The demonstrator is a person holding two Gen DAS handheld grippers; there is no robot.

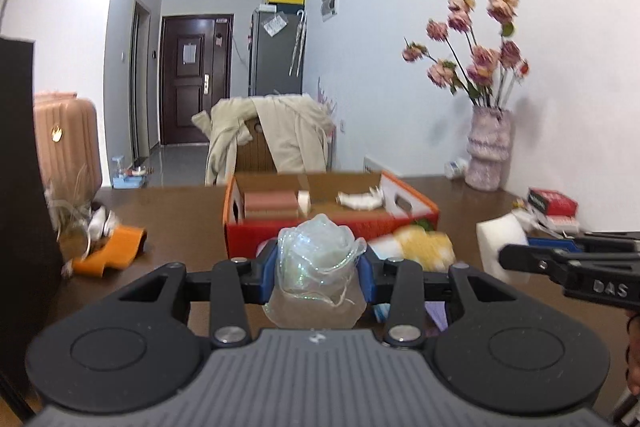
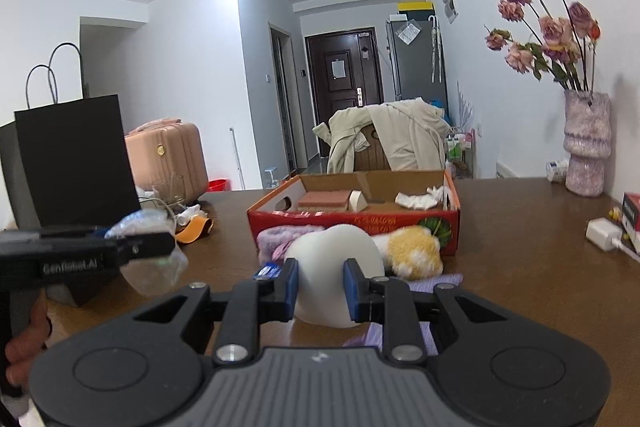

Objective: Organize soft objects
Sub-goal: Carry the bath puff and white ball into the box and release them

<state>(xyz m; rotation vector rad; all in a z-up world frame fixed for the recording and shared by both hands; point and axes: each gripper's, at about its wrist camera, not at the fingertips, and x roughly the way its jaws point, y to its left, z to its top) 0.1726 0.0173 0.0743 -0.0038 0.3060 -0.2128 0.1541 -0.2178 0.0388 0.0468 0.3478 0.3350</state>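
The left gripper [image 1: 318,269] fingers are clamping a clear crumpled bag [image 1: 320,259], the right gripper [image 2: 320,289] fingers a white foam piece [image 2: 334,259], over the brown table [image 2: 520,247] facing a hallway door [image 2: 344,67].

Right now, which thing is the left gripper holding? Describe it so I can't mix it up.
Find the orange cardboard box on the brown table. In front of it, the left gripper pinches a crumpled clear plastic bag. It alone is see-through; the yellow plush toy and white foam block beside it are opaque.

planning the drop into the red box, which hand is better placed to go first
Left, probably. Its fingers pinch the clear plastic bundle directly in front of the red box. The right gripper squeezes the white foam piece, but the yellow plush lies between it and the box.
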